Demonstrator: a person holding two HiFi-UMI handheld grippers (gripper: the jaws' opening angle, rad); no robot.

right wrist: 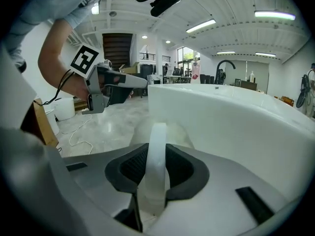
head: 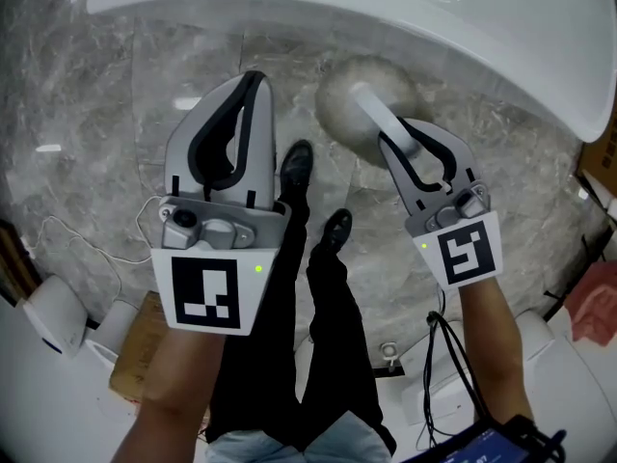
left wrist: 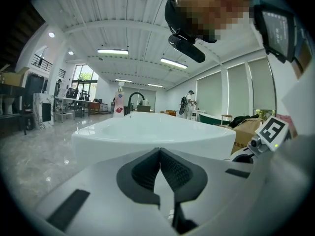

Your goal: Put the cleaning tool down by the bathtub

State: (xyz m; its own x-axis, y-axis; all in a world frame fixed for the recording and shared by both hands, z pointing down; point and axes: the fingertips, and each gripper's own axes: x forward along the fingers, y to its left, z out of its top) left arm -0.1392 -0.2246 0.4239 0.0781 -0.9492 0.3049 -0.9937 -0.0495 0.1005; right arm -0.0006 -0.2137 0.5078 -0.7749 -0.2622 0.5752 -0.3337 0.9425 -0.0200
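One bathtub (head: 463, 17), one cleaning tool (head: 345, 104), two shoes (head: 295, 167) (head: 335, 230), one cardboard box (head: 140, 350).

- The left tongs (head: 253, 77) and right tongs (head: 416, 148) had pale grey shells and black ribbed pads.
- Each bore a white cube (head: 204, 292) with black square markers and a small green light (head: 258, 269).
- The person wore black trousers (head: 328, 355), black shoes (head: 295, 167) and a light blue sleeve (right wrist: 69, 4).
- Black cables (head: 445, 345) trailed by the right forearm.
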